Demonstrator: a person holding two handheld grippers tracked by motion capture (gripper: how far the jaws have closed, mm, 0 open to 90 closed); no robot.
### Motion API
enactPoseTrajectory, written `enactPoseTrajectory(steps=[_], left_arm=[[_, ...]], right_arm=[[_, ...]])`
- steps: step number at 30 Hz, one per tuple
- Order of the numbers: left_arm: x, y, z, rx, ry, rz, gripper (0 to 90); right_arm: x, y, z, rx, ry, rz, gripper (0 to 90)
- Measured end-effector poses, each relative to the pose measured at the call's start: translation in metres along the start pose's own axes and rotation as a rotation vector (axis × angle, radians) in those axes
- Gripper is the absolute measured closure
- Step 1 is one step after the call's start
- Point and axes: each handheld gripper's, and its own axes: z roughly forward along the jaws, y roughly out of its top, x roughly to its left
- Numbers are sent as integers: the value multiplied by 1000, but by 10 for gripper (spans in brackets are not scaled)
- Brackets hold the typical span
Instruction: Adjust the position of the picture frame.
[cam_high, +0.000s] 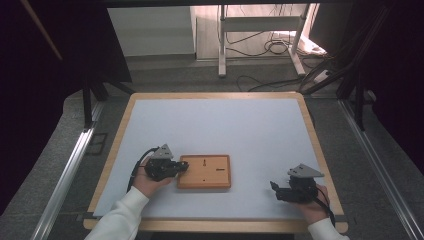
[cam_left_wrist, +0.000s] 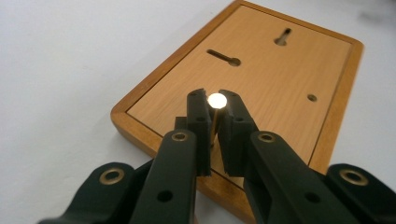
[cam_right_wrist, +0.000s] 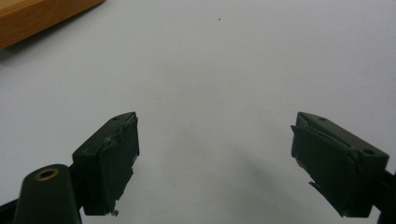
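I've got a thin brass-coloured pin (cam_left_wrist: 215, 116) w/ a shiny round head pinched between the pads of my left gripper (cam_left_wrist: 214, 112), jaws nearly closed on it. The pin stands roughly upright, head at the pad tips, over the near-left part of the wooden board (cam_left_wrist: 275, 70). The board lies flat on the pale grey table mat (cam_high: 225, 125), raised rim all round, inner panel w/ two keyhole slots (cam_left_wrist: 224, 57) and a small round hole (cam_left_wrist: 312, 98). Can't tell if the pin's lower end touches the wood; pads hide it.

In the high view the board (cam_high: 212, 177) sits toward the near edge, left of centre, w/ the left gripper (cam_high: 181, 166) at its left short edge. Lots of bare mat beyond and to the right of the board, out to the table's wooden border (cam_high: 312, 135).

Right gripper (cam_high: 276, 189) is well apart, near the near-right corner, jaws spread wide, nothing between them, bare mat under the pads (cam_right_wrist: 109, 158). A corner of the board (cam_right_wrist: 32, 18) shows at upper left of the right gripper view.
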Motion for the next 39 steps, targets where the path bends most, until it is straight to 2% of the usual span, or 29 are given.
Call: enactPoseTrajectory(steps=[3, 5, 9, 13, 14, 18, 19, 20, 21, 23, 24, 27, 30, 31, 34, 35, 37, 39], left_arm=[[2, 0, 1, -5, 11, -6, 847], [1, -1, 2, 6, 22, 10, 843], [-1, -3, 3, 7, 31, 8, 828], [-1, -4, 2, -7, 30, -23, 802], [-1, -4, -1, -14, 43, -38, 695], [-3, -5, -6, -27, 57, -52, 516], [-4, -5, -8, -26, 61, -55, 516], [-7, -6, -10, -11, 68, -56, 462], [-7, -6, -10, -11, 68, -56, 434], [-10, -7, -12, -3, 82, -56, 404], [-13, -9, -15, -3, 95, -64, 360], [-14, -13, -18, -1, 94, -73, 332], [-14, -16, -19, 5, 90, -82, 323], [-14, -16, -19, 5, 90, -82, 320], [-15, -16, -19, 6, 90, -85, 317], [-15, -17, -19, 5, 90, -84, 315], [-16, -17, -19, 8, 90, -82, 314], [-17, -18, -18, 8, 90, -83, 313]], right_arm=[[0, 0, 0, 2, 0, -1, 155], [1, 0, 0, 3, 0, -2, 155], [1, 1, 0, 0, 0, -4, 156], [2, 1, -1, -6, -1, -4, 156], [3, 2, -2, -13, -1, -7, 156], [7, 6, -2, -26, 9, -14, 161], [8, 8, -2, -29, 18, -15, 166], [12, 14, 0, -35, 41, -13, 197], [12, 14, 0, -35, 41, -13, 197], [16, 20, 2, -39, 79, -16, 251], [21, 28, 6, -37, 120, -29, 314], [29, 39, 15, -28, 169, -48, 439], [35, 50, 27, -6, 195, -92, 619], [35, 50, 27, -6, 195, -92, 619], [41, 62, 39, 4, 206, -109, 773], [45, 70, 48, 11, 212, -120, 851], [47, 75, 52, 10, 220, -126, 882], [54, 89, 66, 16, 228, -157, 900]])
